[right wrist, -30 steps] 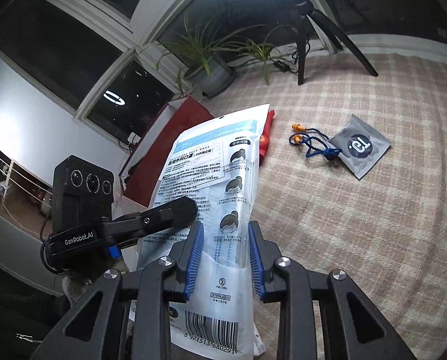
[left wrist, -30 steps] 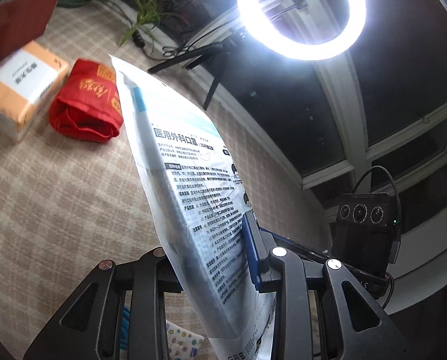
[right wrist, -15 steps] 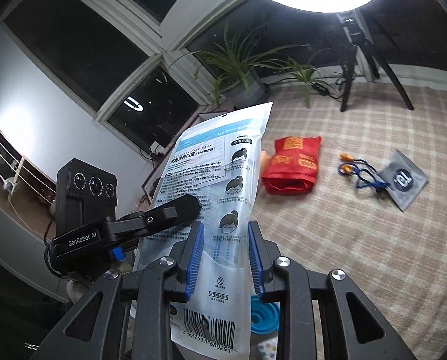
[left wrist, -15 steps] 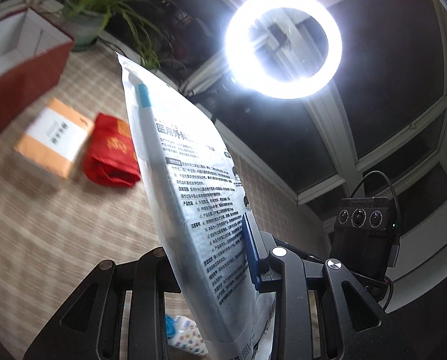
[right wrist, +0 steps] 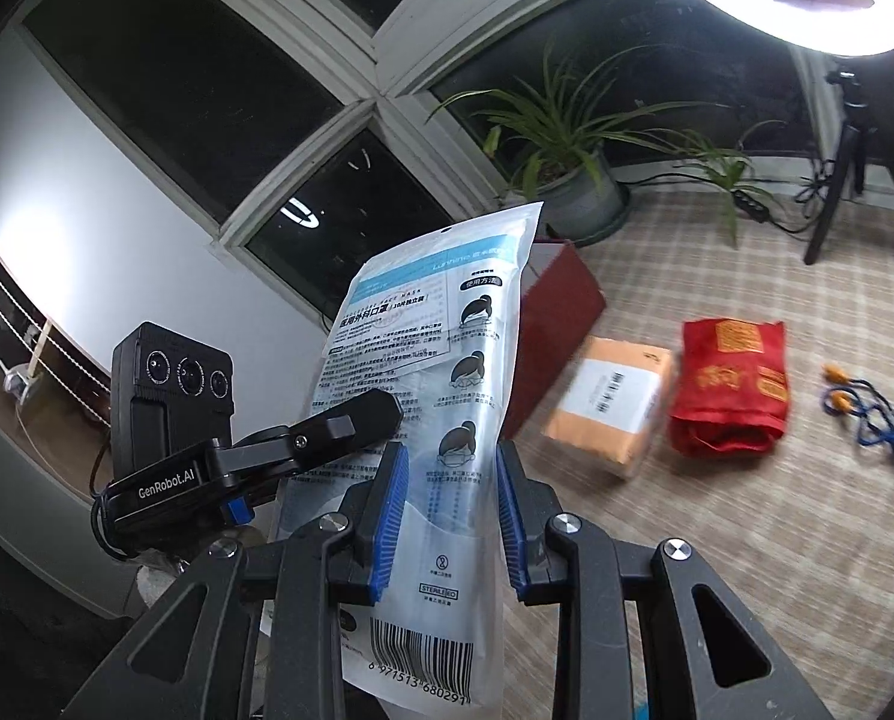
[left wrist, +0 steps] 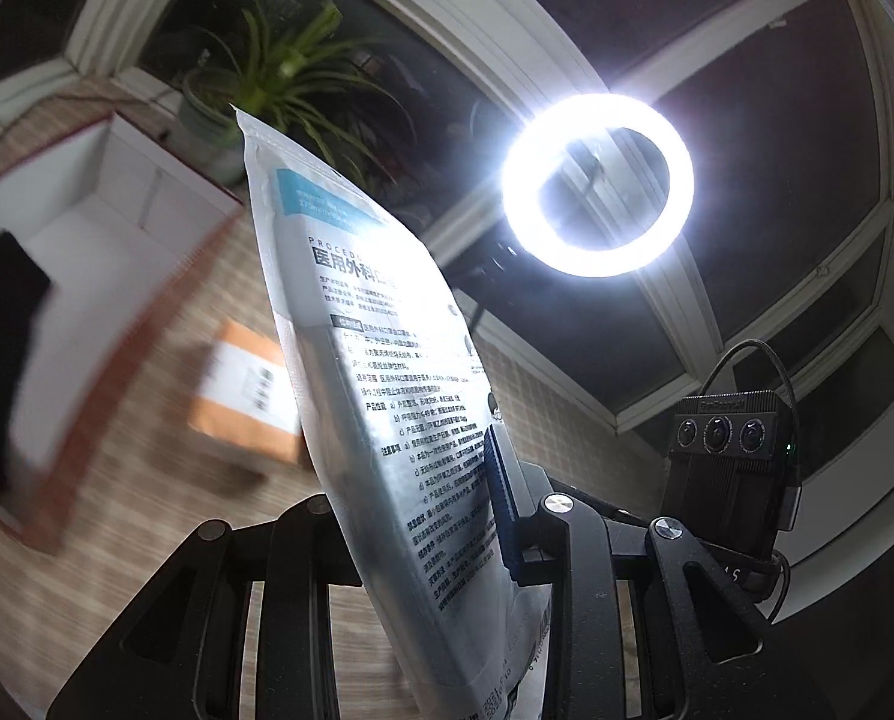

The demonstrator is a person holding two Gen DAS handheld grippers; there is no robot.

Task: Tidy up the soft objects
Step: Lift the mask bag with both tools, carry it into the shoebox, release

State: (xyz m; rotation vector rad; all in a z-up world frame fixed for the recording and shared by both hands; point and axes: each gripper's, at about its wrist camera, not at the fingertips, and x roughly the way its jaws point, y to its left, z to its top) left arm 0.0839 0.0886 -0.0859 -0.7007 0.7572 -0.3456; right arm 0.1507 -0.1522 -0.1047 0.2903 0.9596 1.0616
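White mask pack [right wrist: 447,396] clamped upright by left tool [left wrist: 441,510]; right tool [right wrist: 452,510] straddles pack, contact unclear.

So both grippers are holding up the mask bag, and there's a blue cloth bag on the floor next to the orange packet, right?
Nearly. The cloth bag is red with gold print, not blue; the right wrist view shows it. It does lie beside the orange packet, and the left gripper and right gripper both hold the mask bag up.
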